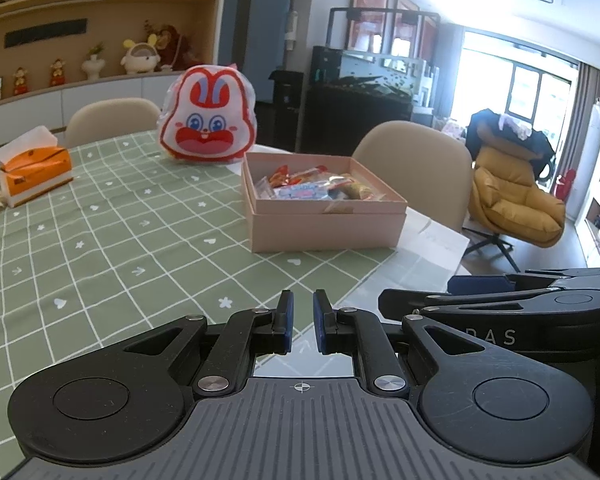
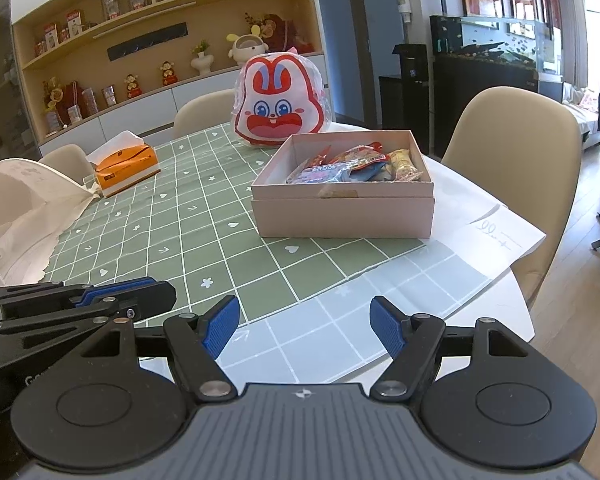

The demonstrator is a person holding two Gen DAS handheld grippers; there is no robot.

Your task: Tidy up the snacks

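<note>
An open pink cardboard box (image 1: 324, 232) (image 2: 344, 216) stands on the green checked tablecloth (image 1: 120, 240), with several wrapped snacks (image 1: 320, 188) (image 2: 356, 168) inside. Behind it stands a puffy rabbit-face snack bag (image 1: 208, 116) (image 2: 280, 100), red and white. My left gripper (image 1: 303, 312) hovers over the near table edge, short of the box, shut with nothing between its pads. My right gripper (image 2: 305, 320) hangs beside it, open and holding nothing, also short of the box. Each gripper shows in the other's view: the right one (image 1: 480, 292) and the left one (image 2: 112, 292).
An orange tissue box (image 1: 36, 168) (image 2: 126, 166) sits at the far left of the table. A white bag (image 2: 20, 200) lies at the left edge. A white paper sheet (image 2: 496, 232) lies right of the box. Beige chairs (image 1: 416, 160) (image 2: 512, 144) ring the table.
</note>
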